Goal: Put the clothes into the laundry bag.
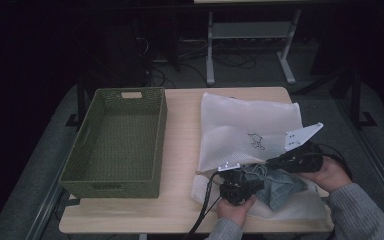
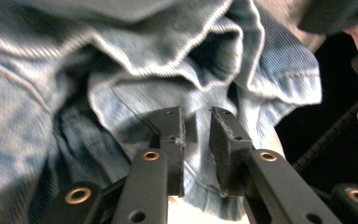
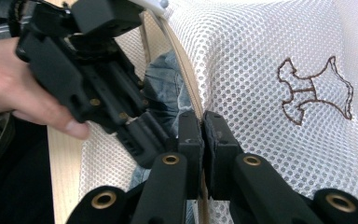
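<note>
High view: the right gripper (image 1: 272, 161) is clamped on the rim of the white mesh laundry bag (image 1: 245, 130), lifting its mouth, while the left gripper (image 1: 252, 184), jaws a little apart with a fold between them, pushes the crumpled pale-blue denim garment (image 1: 277, 182) in at about five o'clock on the light wooden table (image 1: 180, 150). Stuffing is under way, I'd say; next, shove deeper. The green woven basket (image 1: 115, 142) sits at nine o'clock, well clear. The sagging mesh could snag.
</note>
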The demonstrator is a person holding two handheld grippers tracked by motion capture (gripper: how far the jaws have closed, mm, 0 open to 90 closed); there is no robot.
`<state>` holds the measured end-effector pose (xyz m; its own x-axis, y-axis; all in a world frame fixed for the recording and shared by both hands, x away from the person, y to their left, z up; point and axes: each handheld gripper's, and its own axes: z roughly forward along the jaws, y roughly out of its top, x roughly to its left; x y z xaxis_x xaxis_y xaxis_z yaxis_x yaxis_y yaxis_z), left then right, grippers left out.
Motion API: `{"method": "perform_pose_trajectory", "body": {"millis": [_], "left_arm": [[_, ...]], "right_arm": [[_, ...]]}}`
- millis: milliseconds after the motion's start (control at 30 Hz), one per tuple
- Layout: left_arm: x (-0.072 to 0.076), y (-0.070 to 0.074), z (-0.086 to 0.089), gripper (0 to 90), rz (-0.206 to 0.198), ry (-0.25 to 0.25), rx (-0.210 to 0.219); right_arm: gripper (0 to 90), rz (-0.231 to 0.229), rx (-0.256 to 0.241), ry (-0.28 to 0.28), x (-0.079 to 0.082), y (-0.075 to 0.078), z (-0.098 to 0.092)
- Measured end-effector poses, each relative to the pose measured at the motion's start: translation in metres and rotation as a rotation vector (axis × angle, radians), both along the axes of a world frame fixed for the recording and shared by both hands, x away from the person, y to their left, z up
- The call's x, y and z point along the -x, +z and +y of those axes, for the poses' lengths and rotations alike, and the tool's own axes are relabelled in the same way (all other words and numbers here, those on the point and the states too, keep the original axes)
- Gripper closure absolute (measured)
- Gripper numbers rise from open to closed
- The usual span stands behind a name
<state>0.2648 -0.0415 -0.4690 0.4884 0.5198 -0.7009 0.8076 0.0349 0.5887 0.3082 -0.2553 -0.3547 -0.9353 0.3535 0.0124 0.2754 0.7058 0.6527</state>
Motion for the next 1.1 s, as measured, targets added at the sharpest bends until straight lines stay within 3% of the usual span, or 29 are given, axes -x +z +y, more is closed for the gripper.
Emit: {"method": "perform_pose_trajectory", "body": {"millis": [100, 300, 500, 567, 633, 700, 767, 800, 900, 967, 1000, 1067, 1100], "left_arm": [[0.005, 0.002, -0.001, 69.6, -0.008, -0.027, 0.012], [0.015, 0.001, -0.013, 54.8, 0.032, -0.102, 0.03], [0.015, -0.007, -0.029, 48.7, 0.065, -0.121, -0.026], [0.011, -0.008, -0.034, 59.1, 0.051, -0.104, -0.048], [0.008, -0.009, -0.037, 75.4, 0.045, -0.08, -0.03], [0.007, -0.008, -0.039, 83.0, 0.057, -0.056, -0.023], [0.003, -0.007, -0.038, 85.2, 0.055, -0.046, -0.006], [0.0, -0.007, -0.035, 85.5, 0.026, -0.048, -0.007], [-0.002, 0.001, -0.031, 85.9, 0.023, 0.015, 0.044], [-0.005, 0.004, -0.026, 85.9, -0.013, 0.036, 0.065], [-0.007, 0.005, -0.023, 86.0, -0.055, 0.036, 0.054], [-0.007, 0.006, -0.021, 85.9, -0.07, 0.055, 0.054], [-0.006, 0.006, -0.021, 85.8, -0.058, 0.059, 0.06]], "right_arm": [[82.4, -0.002, 0.008, -0.01, -0.001, 0.0, 0.0], [68.9, 0.008, 0.032, -0.048, -0.003, -0.002, -0.009], [74.8, 0.014, 0.045, -0.052, -0.003, -0.008, -0.014], [82.0, 0.013, 0.055, -0.045, -0.003, -0.009, -0.012], [84.8, 0.014, 0.055, -0.037, -0.002, -0.01, -0.011], [85.6, 0.017, 0.051, -0.036, -0.002, -0.01, -0.01], [86.0, 0.019, 0.046, -0.026, 0.001, -0.008, -0.011], [86.1, 0.018, 0.045, -0.024, 0.002, -0.007, -0.011], [86.6, 0.02, 0.028, -0.013, 0.006, -0.001, -0.013], [86.9, 0.027, 0.015, 0.001, 0.009, 0.003, -0.015], [86.9, 0.026, 0.007, 0.011, 0.01, 0.005, -0.015], [86.9, 0.036, -0.024, 0.022, 0.012, 0.009, -0.017], [86.8, 0.045, -0.044, 0.027, 0.013, 0.01, -0.018]]}}
